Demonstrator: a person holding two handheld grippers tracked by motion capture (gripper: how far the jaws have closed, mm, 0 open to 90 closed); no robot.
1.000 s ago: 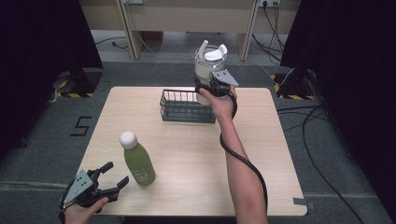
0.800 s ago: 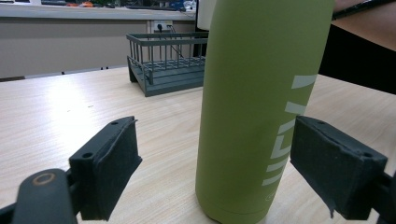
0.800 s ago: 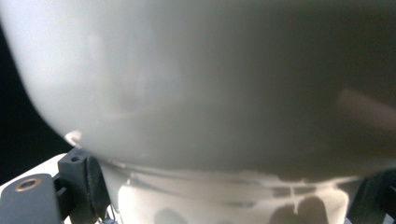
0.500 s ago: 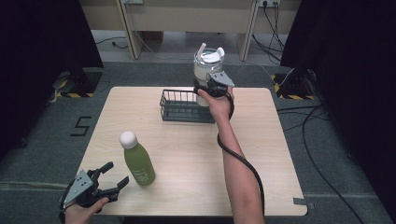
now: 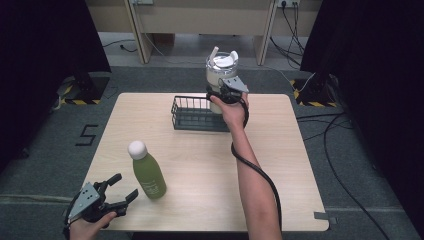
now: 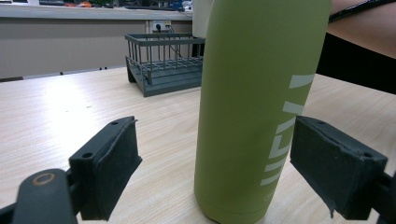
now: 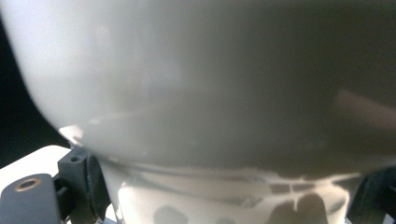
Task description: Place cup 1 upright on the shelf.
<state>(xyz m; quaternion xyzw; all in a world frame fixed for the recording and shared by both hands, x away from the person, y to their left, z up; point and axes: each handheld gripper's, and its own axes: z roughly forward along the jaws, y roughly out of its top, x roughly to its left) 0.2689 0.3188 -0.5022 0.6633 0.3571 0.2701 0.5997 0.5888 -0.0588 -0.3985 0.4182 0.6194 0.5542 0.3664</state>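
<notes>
Tumbler [image 5: 220,75] shifted left, between right tongs [image 5: 226,92]

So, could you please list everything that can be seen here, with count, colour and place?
tumbler: one, cream-white with a white lid and a straw, held over the far right end of the basket.
basket: one, dark grey wire, on the far middle of the table.
bottle: one, green with a white cap, upright on the near left of the table.
table: one, light wood, in the centre.
cables: several, black, on the grey floor at right.
right gripper: one, black, closed on the tumbler's lower part.
left gripper: one, black, jaws open on either side of the bottle, not touching it.
</notes>
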